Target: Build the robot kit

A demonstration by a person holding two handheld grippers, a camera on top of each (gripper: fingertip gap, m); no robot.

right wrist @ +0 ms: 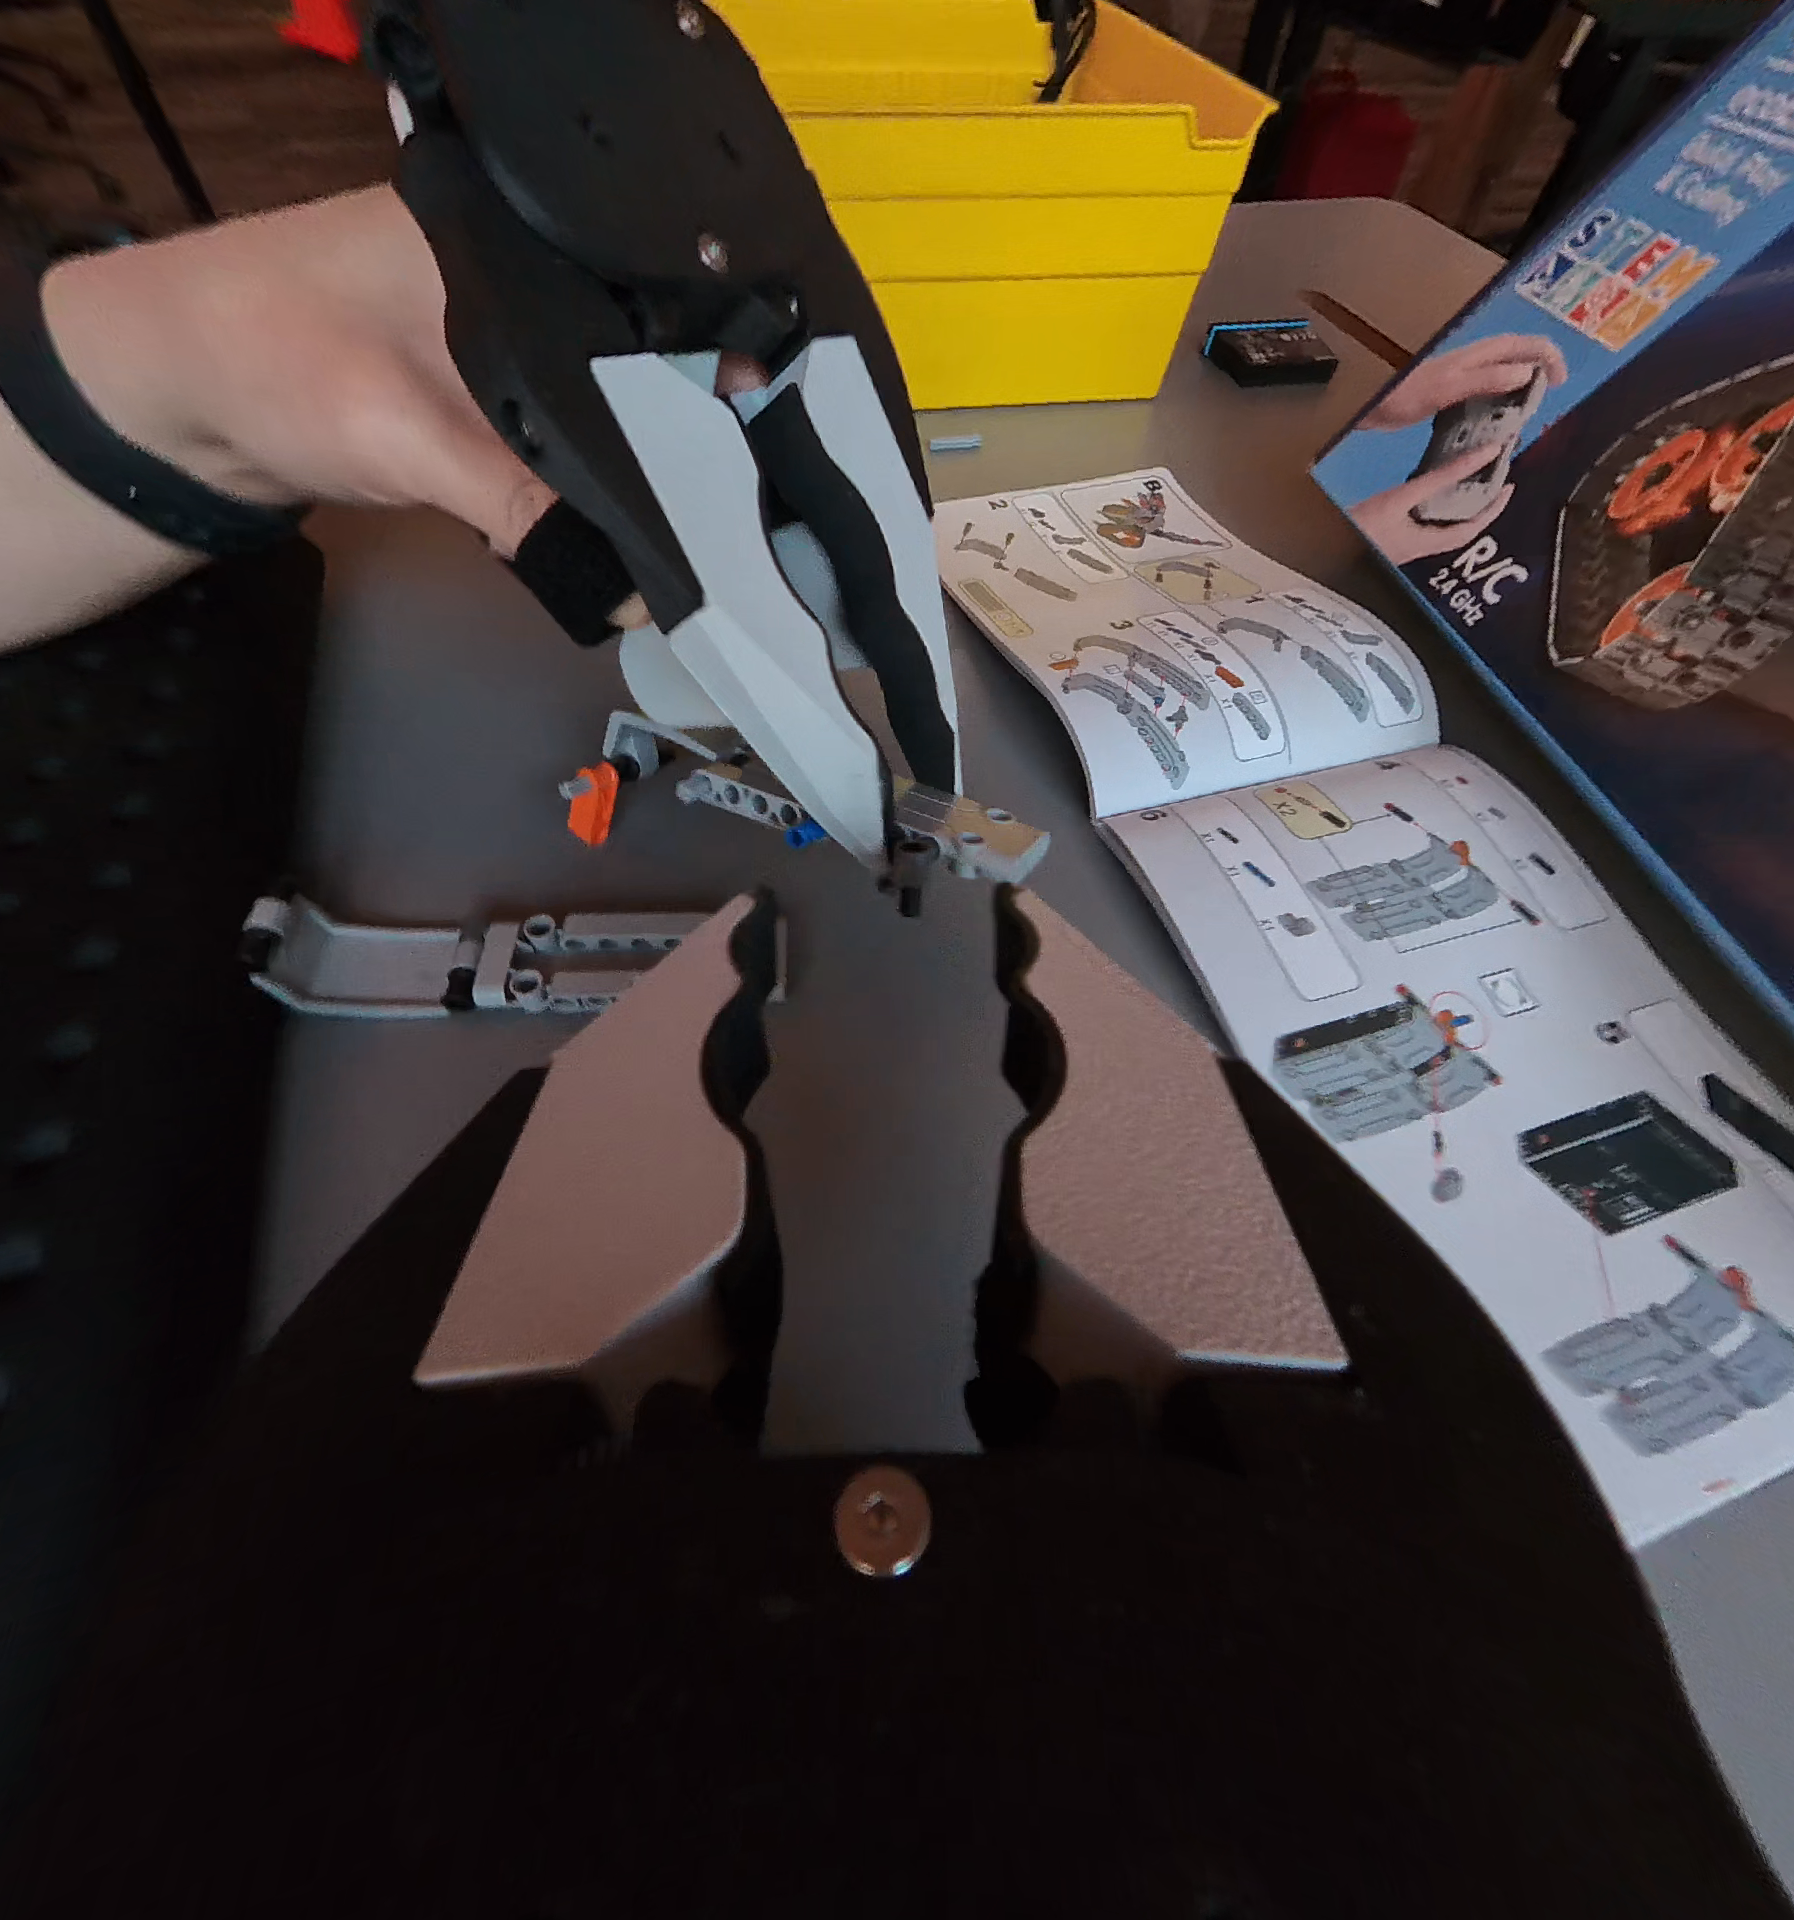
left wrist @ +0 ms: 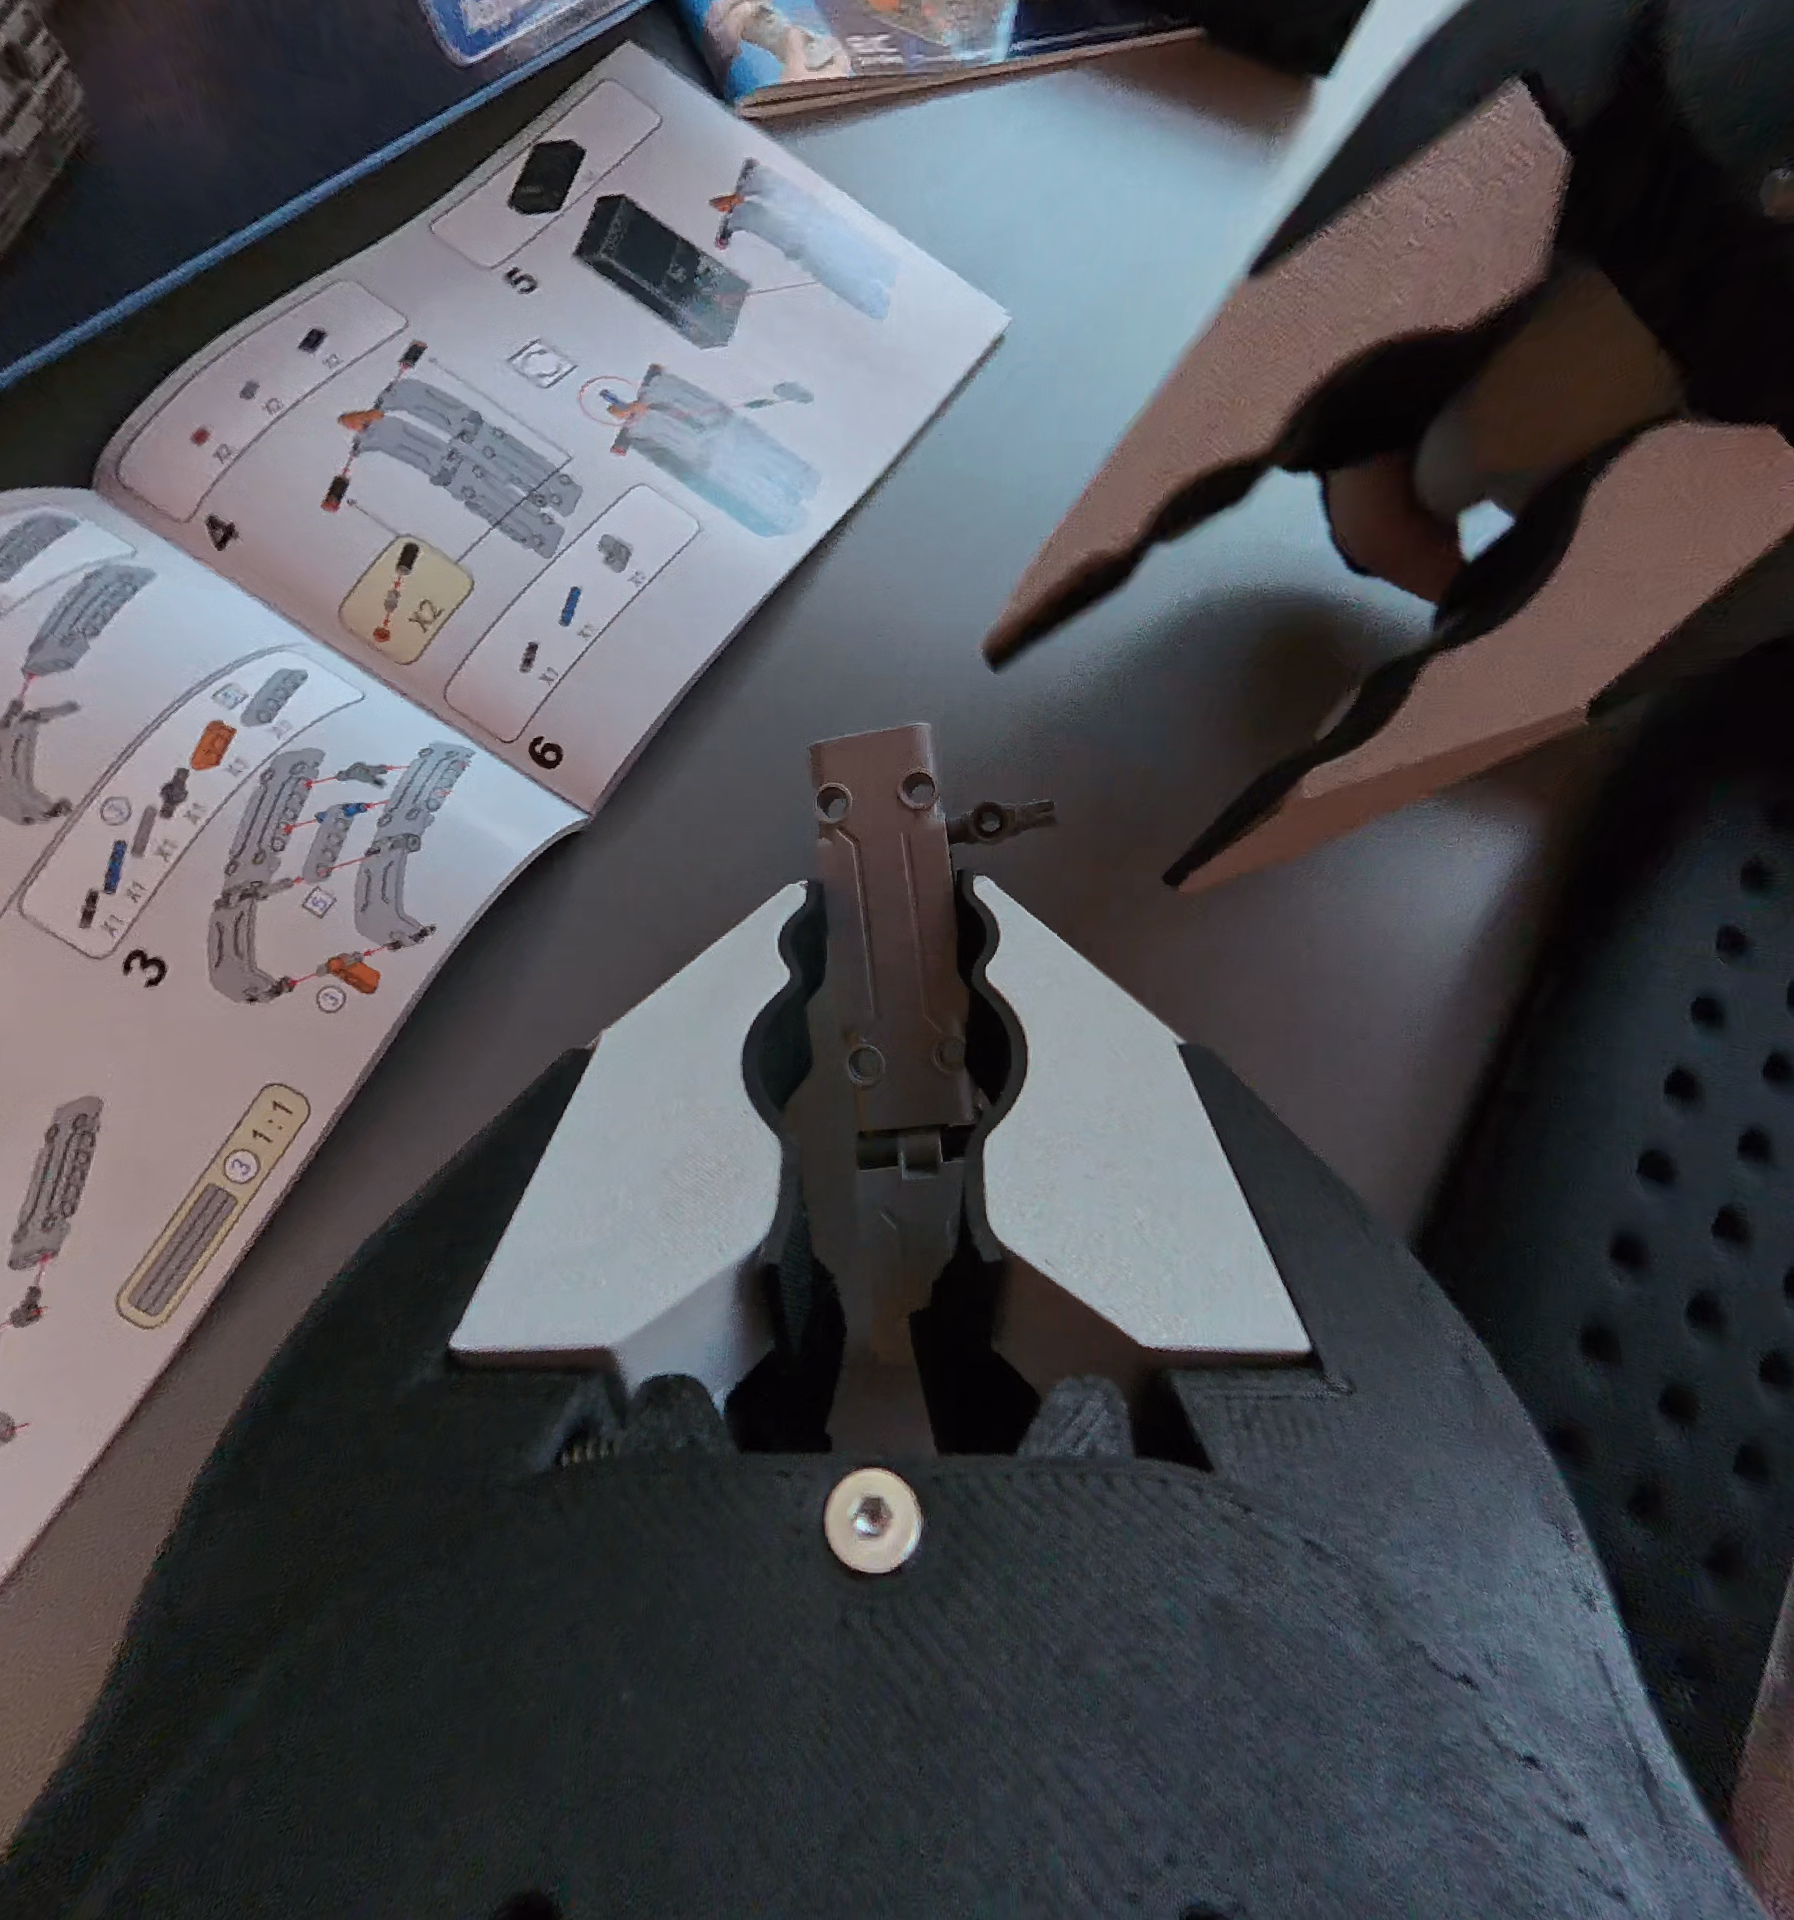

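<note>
My left gripper (left wrist: 888, 883), with white fingers, is shut on a grey building-kit panel piece (left wrist: 882, 914) that sticks out past the fingertips; a small dark pin (left wrist: 997, 819) juts from its right side. In the right wrist view the same gripper (right wrist: 908, 831) comes down from the upper left, holding the piece (right wrist: 966, 836) above the grey table (right wrist: 872, 1091). My right gripper (right wrist: 877, 904), with tan fingers, is open and empty, just short of the held piece. It also shows in the left wrist view (left wrist: 1080, 764) at the right, open.
An open instruction booklet (left wrist: 373, 582) lies left of the left gripper and shows in the right wrist view (right wrist: 1392, 935). A grey assembled panel (right wrist: 477, 961), an orange part (right wrist: 594, 805) and a holed beam (right wrist: 742, 800) lie on the table. A yellow bin (right wrist: 1018, 208), a kit box (right wrist: 1651, 499) and a black perforated mat (left wrist: 1724, 1143) surround them. Less than 4 cm separates the two grippers' tips.
</note>
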